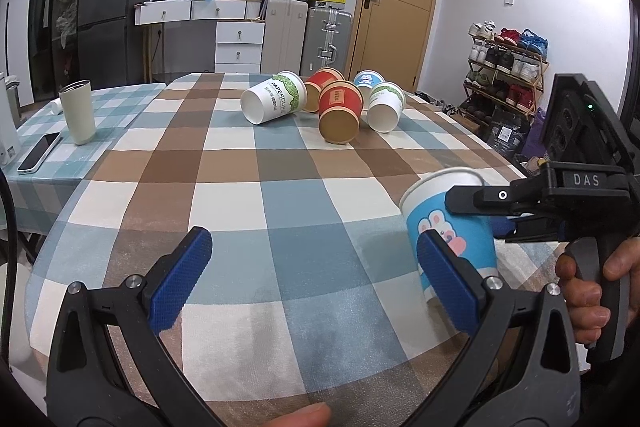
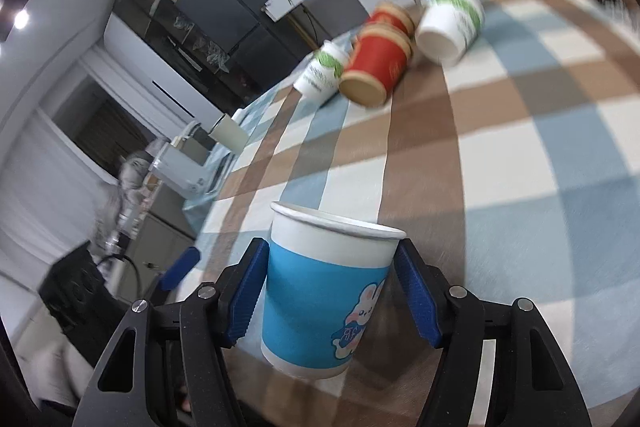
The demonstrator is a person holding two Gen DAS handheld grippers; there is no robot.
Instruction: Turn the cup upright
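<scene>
Blue cup nearly upright, not yet released.
I am holding the blue cup [image 2: 320,291] clamped in the right gripper [image 2: 332,295], mouth up, near the worktop [image 1: 280,187] right edge; left gripper [image 1: 308,279] is hanging apart; five cups [image 1: 340,111] are lying far.

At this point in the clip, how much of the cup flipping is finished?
In hand: the right gripper holds the blue bunny cup mouth-up, fingers on both sides; whether it rests on the tablecloth is unclear. Left: five tipped cups lie clustered at the far end. The left gripper is open and empty.
</scene>
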